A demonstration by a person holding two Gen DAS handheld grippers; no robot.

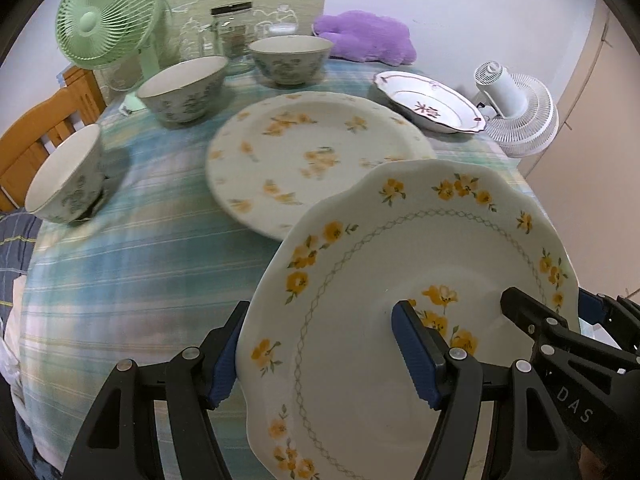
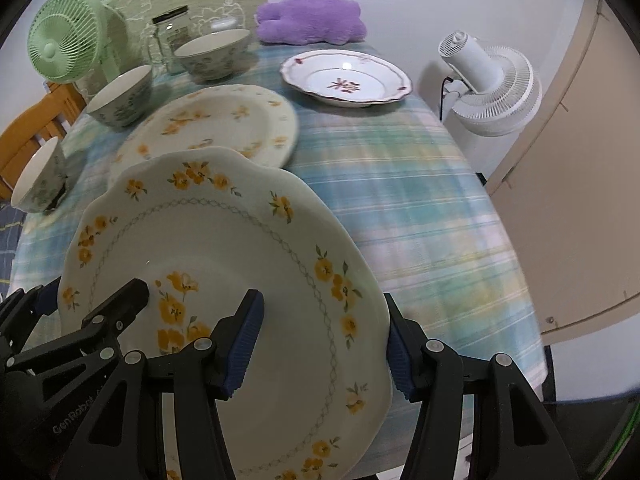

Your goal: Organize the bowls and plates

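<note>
Between my two tools hangs a scalloped yellow-flowered plate (image 1: 400, 320), tilted and lifted clear of the surface (image 1: 140, 260). My left tool (image 1: 320, 356) straddles its left rim, one blue pad behind the edge and the other resting on the plate's face; my right tool (image 2: 320, 354) does the same on the right rim. Each stands about half open, and since the plate is carried off the cloth, I take both to be clamped on it, though the pads' exact pressure I cannot see.

Just beyond the held plate lies a larger flowered plate (image 1: 312, 160) flat on the checked cloth. Farther back sits a white dish with a red motif (image 2: 346, 80), and three patterned bowls stand apart: one at the left edge (image 1: 64, 180), one mid-left (image 1: 182, 90), one at the back (image 1: 290, 60).

I judge the step in hand to be carrying this plate over for stacking, most likely onto the larger flowered plate. Next I need both tools to travel together, level the plate, centre it over the big one, lower it gently, then release both sides at once so it does not tip or clatter.
</note>
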